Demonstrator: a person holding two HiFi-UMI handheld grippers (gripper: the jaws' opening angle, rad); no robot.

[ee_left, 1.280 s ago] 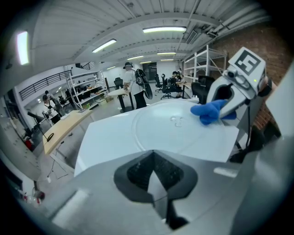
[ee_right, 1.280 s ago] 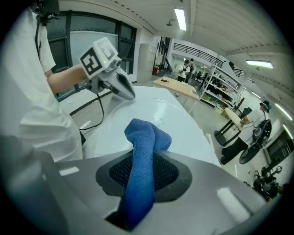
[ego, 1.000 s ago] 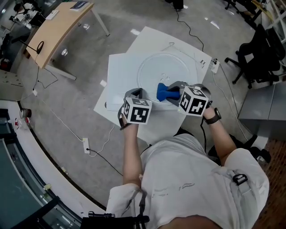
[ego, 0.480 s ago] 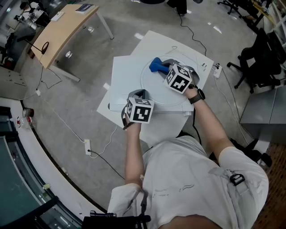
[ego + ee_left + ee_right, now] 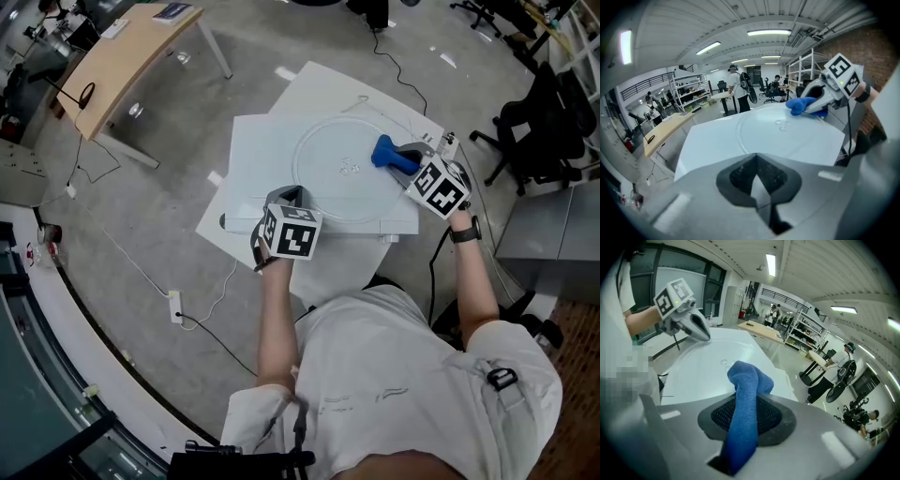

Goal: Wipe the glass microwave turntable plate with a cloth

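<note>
The round clear glass turntable plate [image 5: 342, 169] lies flat on a white table [image 5: 258, 155]; it also shows in the left gripper view as the plate [image 5: 787, 136] and in the right gripper view as the plate [image 5: 705, 364]. My right gripper [image 5: 405, 159] is shut on a blue cloth [image 5: 385, 153], which rests on the plate's right rim. The cloth [image 5: 746, 390] bulges out between that gripper's jaws [image 5: 740, 425]. My left gripper [image 5: 284, 199] is shut on nothing and sits at the table's near edge, just short of the plate's near-left rim; its jaws [image 5: 761, 187] point across the plate toward the cloth [image 5: 802, 105].
A wooden desk [image 5: 122, 56] stands at the far left and a black office chair [image 5: 548, 117] at the right, beside a grey cabinet [image 5: 544, 225]. Cables and a power strip [image 5: 175, 306] lie on the floor. People stand far off among shelves in both gripper views.
The right gripper swept the blue cloth around the plate: from the near edge, to the far side, and now to the right rim. The left gripper stayed put.
</note>
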